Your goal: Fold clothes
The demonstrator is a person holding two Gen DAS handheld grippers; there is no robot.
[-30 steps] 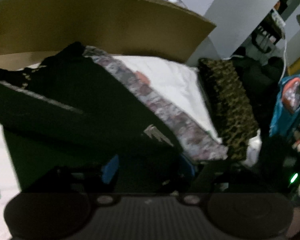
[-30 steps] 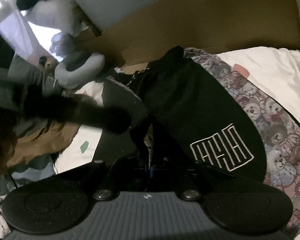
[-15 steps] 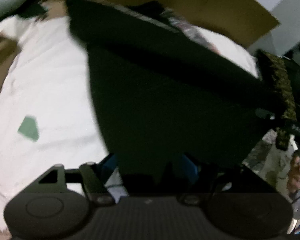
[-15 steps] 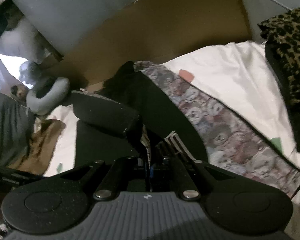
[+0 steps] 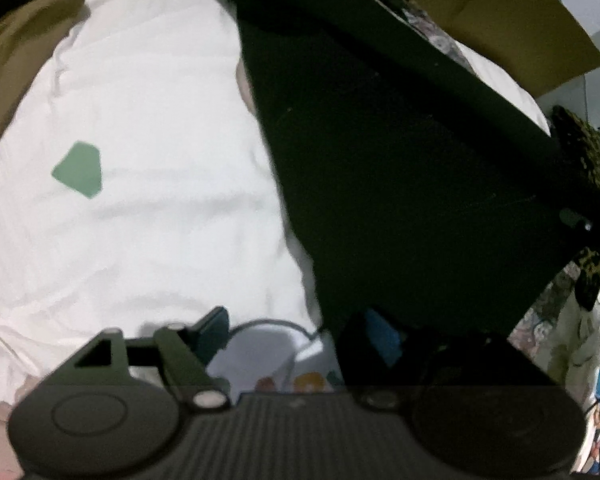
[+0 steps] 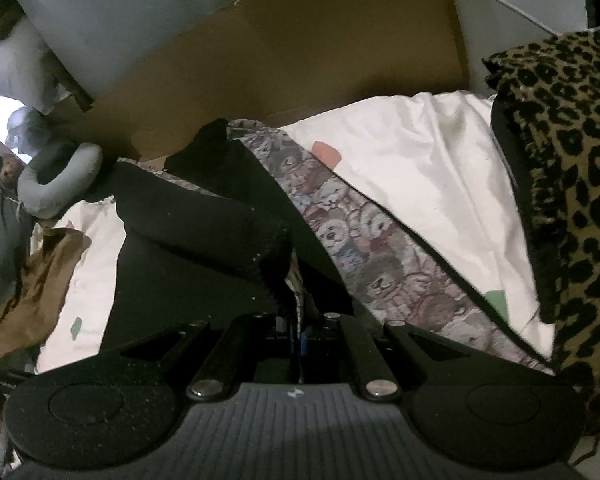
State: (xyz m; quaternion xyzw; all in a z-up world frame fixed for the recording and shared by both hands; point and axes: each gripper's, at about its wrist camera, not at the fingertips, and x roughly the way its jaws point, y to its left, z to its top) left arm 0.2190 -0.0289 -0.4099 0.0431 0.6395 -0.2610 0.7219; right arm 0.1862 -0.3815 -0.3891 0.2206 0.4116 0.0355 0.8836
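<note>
One black garment (image 5: 380,152) on the white bed sheet (image 5: 140,220), long axis running toward the cardboard (image 6: 300,52). My right tongs (image 6: 298,336) pinch its hem; my left tongs (image 5: 296,332) are opening, nothing gripped.

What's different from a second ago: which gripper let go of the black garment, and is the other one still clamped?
The left gripper swung down and leftward over the white sheet; its jaws are opening with nothing pinched between them, and the black garment now lies beside it. The right gripper stays shut on the black garment's edge, and its view has shifted toward the leopard-print fabric. The cardboard is unmoved.
</note>
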